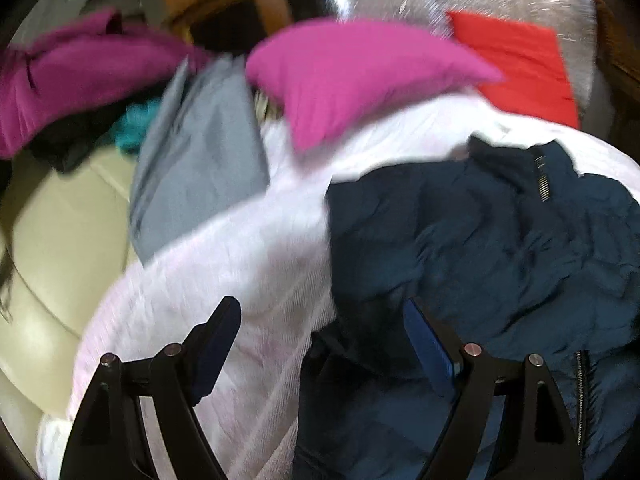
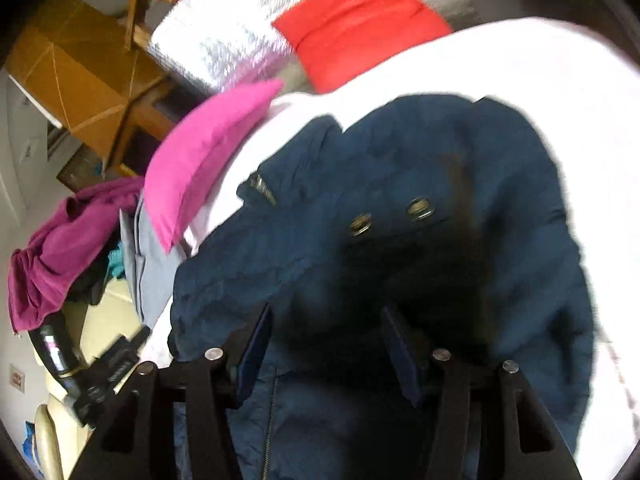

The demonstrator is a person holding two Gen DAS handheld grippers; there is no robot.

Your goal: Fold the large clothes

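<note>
A dark navy jacket (image 1: 500, 248) with a zipper and metal snaps lies crumpled on a white cloth (image 1: 224, 264). In the left wrist view my left gripper (image 1: 320, 308) hangs open over the jacket's left edge, one finger above the white cloth and the other above the jacket, with nothing pinched. My right gripper (image 2: 326, 316) stands open just over the middle of the jacket (image 2: 360, 184), below the two snaps (image 2: 390, 216). Both blue pads (image 2: 252, 356) show bare faces. The white cloth (image 2: 520, 64) spreads around the jacket.
A pink folded piece (image 1: 340, 76), a red folded piece (image 1: 524, 64), a grey garment (image 1: 200, 160) and a magenta garment (image 1: 72, 76) lie beyond and to the left. A cream cushioned seat (image 1: 60, 232) is at left. Silver foil matting (image 2: 224, 40) and wooden furniture (image 2: 80, 72) stand behind.
</note>
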